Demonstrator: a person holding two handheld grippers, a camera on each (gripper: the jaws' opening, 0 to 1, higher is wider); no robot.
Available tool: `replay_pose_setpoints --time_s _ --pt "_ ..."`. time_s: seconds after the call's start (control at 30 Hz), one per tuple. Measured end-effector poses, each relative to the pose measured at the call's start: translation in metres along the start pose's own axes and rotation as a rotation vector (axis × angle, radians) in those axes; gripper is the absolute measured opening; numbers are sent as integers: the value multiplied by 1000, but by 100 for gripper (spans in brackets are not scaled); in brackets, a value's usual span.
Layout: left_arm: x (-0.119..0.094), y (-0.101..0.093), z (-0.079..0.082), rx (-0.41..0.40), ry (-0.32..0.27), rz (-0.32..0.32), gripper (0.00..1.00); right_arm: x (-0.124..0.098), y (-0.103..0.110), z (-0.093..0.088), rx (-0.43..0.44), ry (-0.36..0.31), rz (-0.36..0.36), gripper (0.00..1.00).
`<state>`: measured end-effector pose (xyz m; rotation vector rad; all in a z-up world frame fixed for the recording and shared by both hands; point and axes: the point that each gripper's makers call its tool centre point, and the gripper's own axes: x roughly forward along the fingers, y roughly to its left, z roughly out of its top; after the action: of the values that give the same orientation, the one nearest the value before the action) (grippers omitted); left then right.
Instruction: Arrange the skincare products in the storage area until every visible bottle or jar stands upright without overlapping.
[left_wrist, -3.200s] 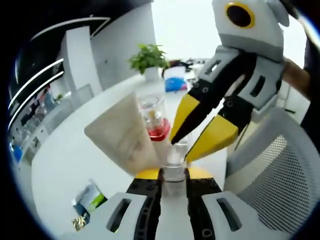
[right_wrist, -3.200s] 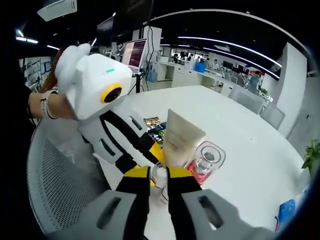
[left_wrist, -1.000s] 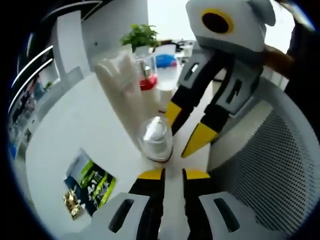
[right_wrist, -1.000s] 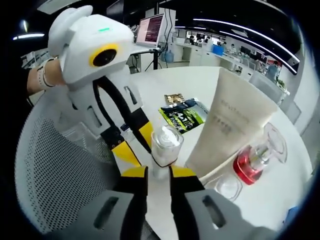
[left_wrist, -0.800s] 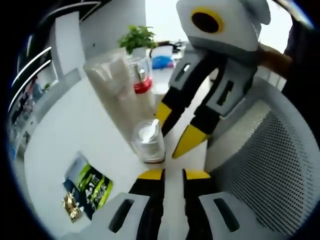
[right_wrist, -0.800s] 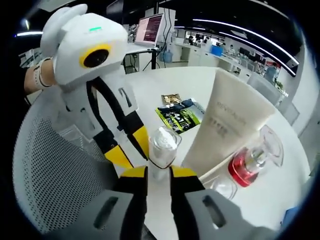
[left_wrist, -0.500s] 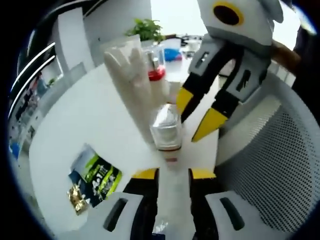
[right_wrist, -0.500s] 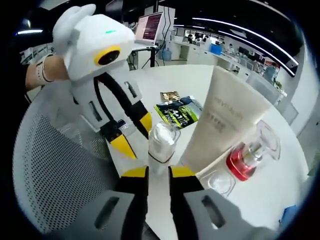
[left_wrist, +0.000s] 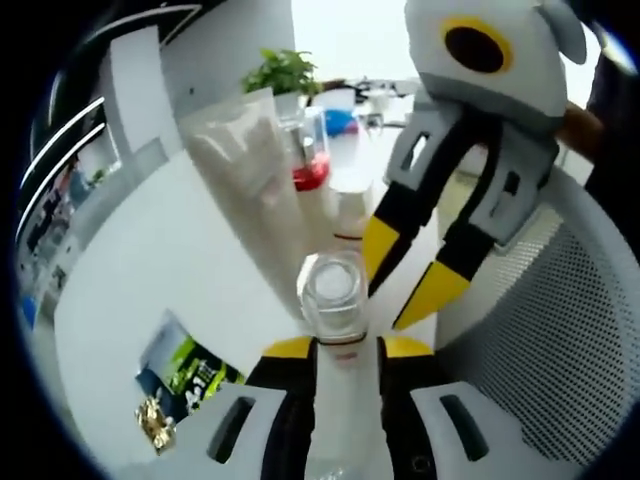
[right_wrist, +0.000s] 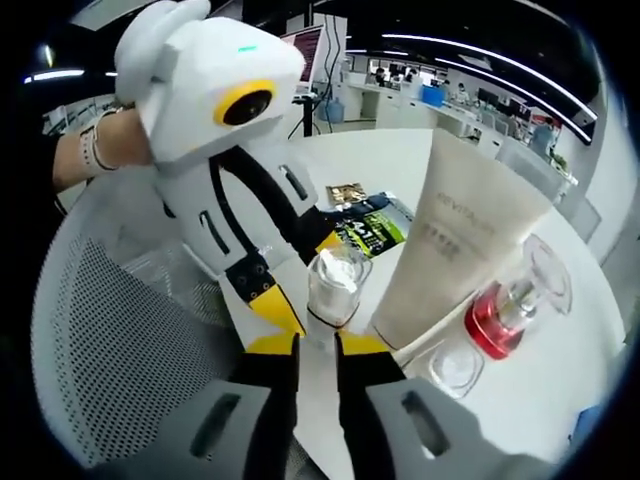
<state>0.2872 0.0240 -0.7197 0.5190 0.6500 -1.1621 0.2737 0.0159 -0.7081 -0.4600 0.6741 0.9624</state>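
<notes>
Left of the cream tube (left_wrist: 250, 190), which stands on its cap on the white desk (left_wrist: 130, 260), a few foil sachets (left_wrist: 185, 365) lie flat and well apart from everything else. Just in front of the tube's foot stands the small clear bottle (left_wrist: 333, 290), upright, cap on, so near the tube that I cannot tell whether they touch. The left gripper (left_wrist: 345, 348) has its fingers on either side of this bottle's body and looks clamped on it. Behind the tube stands a red-based perfume bottle (left_wrist: 312, 165), and in the right gripper view a low clear jar (right_wrist: 455, 368) sits near it, both upright. Right of the tube, the right gripper (left_wrist: 405, 275) hangs beside the clear bottle with its fingers parted and nothing between them. Farther right is a mesh chair (left_wrist: 530, 350), which puts the bottle close to the desk's edge.

The main risk, as I judge it, is the tube: it is tall on a narrow base, and a nudge from the bottle or a yellow fingertip could topple it onto the perfume bottle. A crooked release could also tip the clear bottle towards the edge.
</notes>
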Motion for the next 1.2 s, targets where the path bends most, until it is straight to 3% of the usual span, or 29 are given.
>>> replay_pose_setpoints --time_s 0.27,0.7,0.97,1.2 --pt "-3 -3 -12 -28 43 5 15 4 -3 2 -7 6 3 15" --pt "-5 -10 -15 -50 51 -3 9 7 -7 4 -16 9 -7 15" --pt "-3 -6 -16 -90 53 20 11 -4 -5 4 -18 2 -18 15" --pt "0 -3 -13 -145 39 31 11 -16 2 -1 36 -20 12 15"
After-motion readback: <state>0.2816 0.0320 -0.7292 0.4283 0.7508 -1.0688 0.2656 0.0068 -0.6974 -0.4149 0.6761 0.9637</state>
